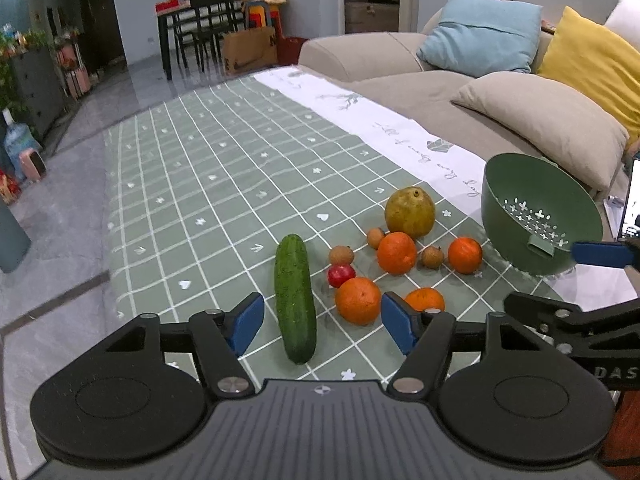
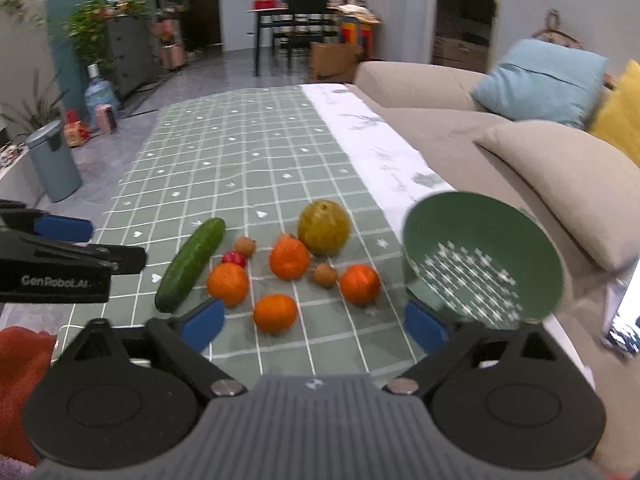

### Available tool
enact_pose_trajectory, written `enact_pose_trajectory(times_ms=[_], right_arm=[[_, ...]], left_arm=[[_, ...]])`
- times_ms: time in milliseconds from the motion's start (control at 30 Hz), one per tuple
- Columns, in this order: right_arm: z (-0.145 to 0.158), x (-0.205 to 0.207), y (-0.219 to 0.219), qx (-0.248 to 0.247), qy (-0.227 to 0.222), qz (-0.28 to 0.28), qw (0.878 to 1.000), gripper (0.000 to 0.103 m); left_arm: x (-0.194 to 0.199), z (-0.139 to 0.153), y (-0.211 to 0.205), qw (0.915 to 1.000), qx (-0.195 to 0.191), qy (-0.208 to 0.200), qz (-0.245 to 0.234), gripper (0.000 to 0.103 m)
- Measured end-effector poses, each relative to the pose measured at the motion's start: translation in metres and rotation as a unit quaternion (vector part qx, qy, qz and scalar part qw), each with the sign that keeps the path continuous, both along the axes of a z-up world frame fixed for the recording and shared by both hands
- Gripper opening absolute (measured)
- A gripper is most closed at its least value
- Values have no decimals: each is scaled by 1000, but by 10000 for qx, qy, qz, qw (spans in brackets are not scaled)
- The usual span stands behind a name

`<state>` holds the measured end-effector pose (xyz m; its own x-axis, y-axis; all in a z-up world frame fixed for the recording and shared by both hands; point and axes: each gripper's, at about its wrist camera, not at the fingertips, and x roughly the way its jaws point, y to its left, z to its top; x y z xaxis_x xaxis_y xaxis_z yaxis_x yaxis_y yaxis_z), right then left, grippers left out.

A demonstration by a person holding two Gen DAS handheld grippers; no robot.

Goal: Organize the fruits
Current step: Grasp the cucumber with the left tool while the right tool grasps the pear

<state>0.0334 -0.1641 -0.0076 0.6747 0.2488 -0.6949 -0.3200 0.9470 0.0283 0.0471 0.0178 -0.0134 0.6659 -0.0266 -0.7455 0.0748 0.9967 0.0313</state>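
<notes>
Both tools are spread wide and hold nothing: left tool above the long green cucumber, right tool near the tilted green plastic colander. Round oranges lie on the checked table; the colander should be steadied before loading.

Dim indoor light, fisheye bending at edges; right wrist view motion-blurred, left sharper.

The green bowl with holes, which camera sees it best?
The left wrist view: the green bowl looks sharp there, tilted, holes and rim tab clear. The right wrist view shows the bowl bigger but blurry, its lower edge behind that gripper's finger.
</notes>
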Motion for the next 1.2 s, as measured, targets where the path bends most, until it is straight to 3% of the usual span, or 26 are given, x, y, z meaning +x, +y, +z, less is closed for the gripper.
enact_pose_trajectory(times_ms=[167,433,733,900,1067,1200], right_arm=[[-14,40,8,34,193,278,9994,63],[-34,108,21,-99,311,281,9991,61],[-60,168,31,-236,479,385,9978,61],[-75,187,34,-131,722,396,9965,61],[-84,194,37,-37,867,451,9952,62],[-88,196,38,42,925,412,9948,62]], left_arm=[[31,-15,13,9989,-290,335,148,76],[85,-46,35,9918,-702,880,604,76],[123,-80,41,9869,-650,1283,724,75],[134,-91,43,9845,-722,1419,740,68],[142,-100,48,9811,-894,1512,817,45],[142,-99,48,9809,-954,1487,812,43]])
